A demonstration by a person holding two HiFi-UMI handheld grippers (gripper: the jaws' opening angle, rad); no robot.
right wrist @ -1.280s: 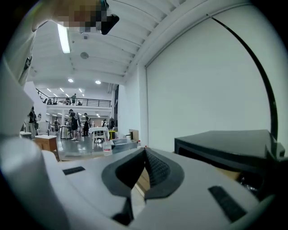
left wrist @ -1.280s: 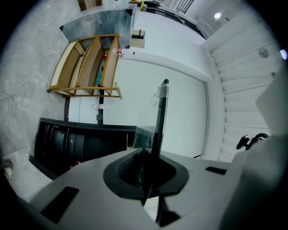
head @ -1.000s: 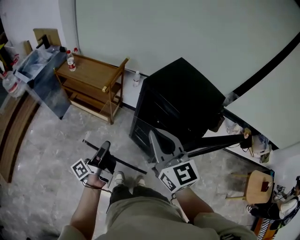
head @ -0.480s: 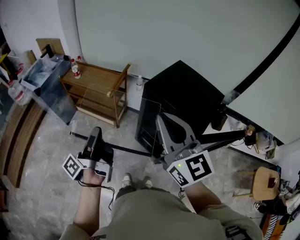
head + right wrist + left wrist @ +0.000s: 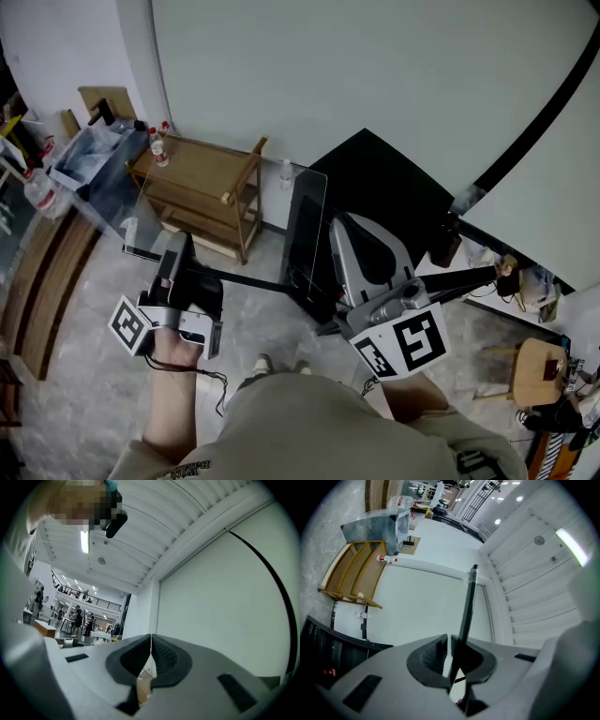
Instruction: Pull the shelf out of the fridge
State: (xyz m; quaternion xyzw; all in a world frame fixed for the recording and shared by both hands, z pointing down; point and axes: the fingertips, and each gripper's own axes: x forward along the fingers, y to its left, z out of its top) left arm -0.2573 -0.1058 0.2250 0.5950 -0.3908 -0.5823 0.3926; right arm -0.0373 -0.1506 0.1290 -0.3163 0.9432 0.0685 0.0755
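The shelf [image 5: 225, 220] is a clear glass pane with a black strip along its near edge, held up in the air left of the black fridge [image 5: 403, 192]. My left gripper [image 5: 176, 247] is shut on the black strip at the pane's left end. In the left gripper view the dark strip [image 5: 468, 599] runs up and away from between the closed jaws of the left gripper [image 5: 449, 641]. My right gripper [image 5: 339, 225] sits at the pane's right edge, its jaws closed on the thin glass. In the right gripper view the right gripper [image 5: 151, 641] points up at wall and ceiling.
A wooden cart [image 5: 202, 173] with bottles [image 5: 157, 148] stands against the grey wall behind the shelf. Clear bins [image 5: 89, 155] sit far left. A black stand arm [image 5: 450, 277] crosses right of the fridge, and a wooden stool [image 5: 539, 361] is at the lower right.
Both grippers have risen with the shelf. Its black strip has gone from low over the floor to the height of the cart. The left gripper has also moved left.
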